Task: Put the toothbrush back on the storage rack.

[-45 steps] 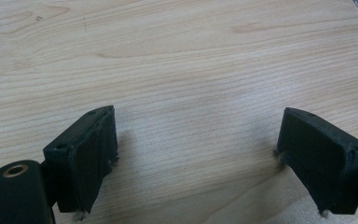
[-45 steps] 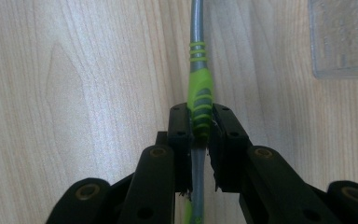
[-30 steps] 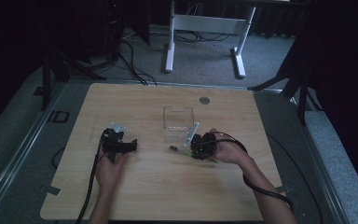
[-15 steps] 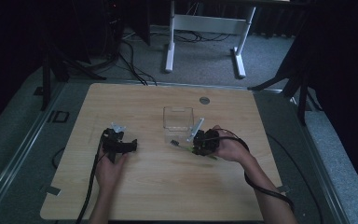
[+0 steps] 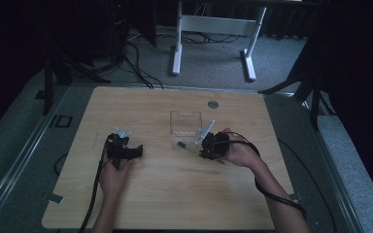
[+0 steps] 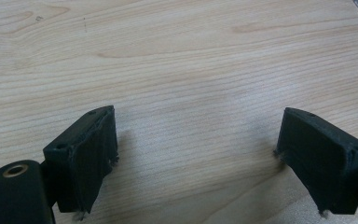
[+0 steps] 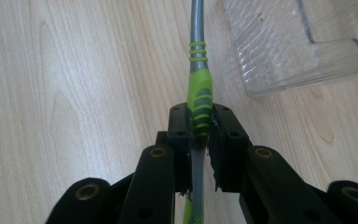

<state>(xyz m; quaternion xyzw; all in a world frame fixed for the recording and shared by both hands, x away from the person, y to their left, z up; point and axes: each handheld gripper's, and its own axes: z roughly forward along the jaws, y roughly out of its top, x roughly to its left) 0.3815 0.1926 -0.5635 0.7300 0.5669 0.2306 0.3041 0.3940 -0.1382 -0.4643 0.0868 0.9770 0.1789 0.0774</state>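
The right gripper (image 7: 200, 140) has its black fingers (image 7: 179, 135) closed on the green ribbed grip of a grey, slim pen-like tool (image 7: 199, 100). The tool's far end runs out past the top edge of the right gripper view, and its near end is hidden between the gripper's arms. In the high view the tool (image 5: 205, 132) slants up from the right gripper (image 5: 205, 145) beside a clear ribbed plastic tray (image 5: 185, 122); a small dark item (image 5: 180, 144) near it is too small to identify. The left gripper (image 6: 196, 154) rests with its fingers (image 6: 86, 156) spread wide over the bare light wooden surface (image 6: 177, 60), holding nothing, well apart from the tool.
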